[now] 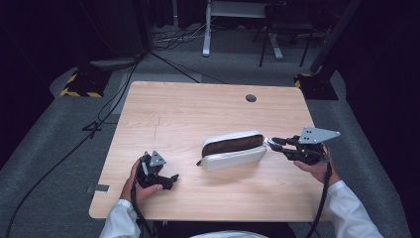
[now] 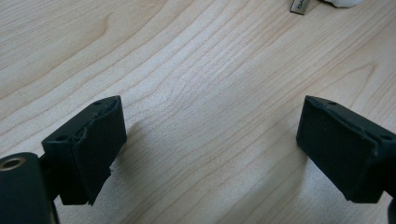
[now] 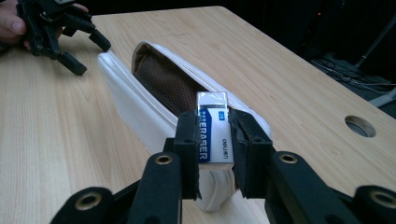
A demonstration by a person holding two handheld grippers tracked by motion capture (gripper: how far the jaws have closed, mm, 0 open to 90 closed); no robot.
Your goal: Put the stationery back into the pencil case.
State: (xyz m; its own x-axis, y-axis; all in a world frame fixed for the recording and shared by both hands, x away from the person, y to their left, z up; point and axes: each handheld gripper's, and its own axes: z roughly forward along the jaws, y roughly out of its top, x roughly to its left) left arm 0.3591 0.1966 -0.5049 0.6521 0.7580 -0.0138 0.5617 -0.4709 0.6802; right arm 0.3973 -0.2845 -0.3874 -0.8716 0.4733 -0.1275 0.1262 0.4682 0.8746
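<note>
Eraser (image 3: 213, 127) in its blue-and-white sleeve sits clamped between the jaws of your right gripper (image 3: 214, 140), held off the table (image 1: 198, 109) just beside the right end of the white pencil case (image 1: 233, 150). That case lies on its side near the middle of the table, its zip open and the brown mesh lining showing. Your left gripper (image 1: 166, 177) rests low at the near left of the table, well apart from the case, with its jaws spread wide over bare wood and nothing between them. A round cable hole (image 1: 251, 98) sits near the far edge.
</note>
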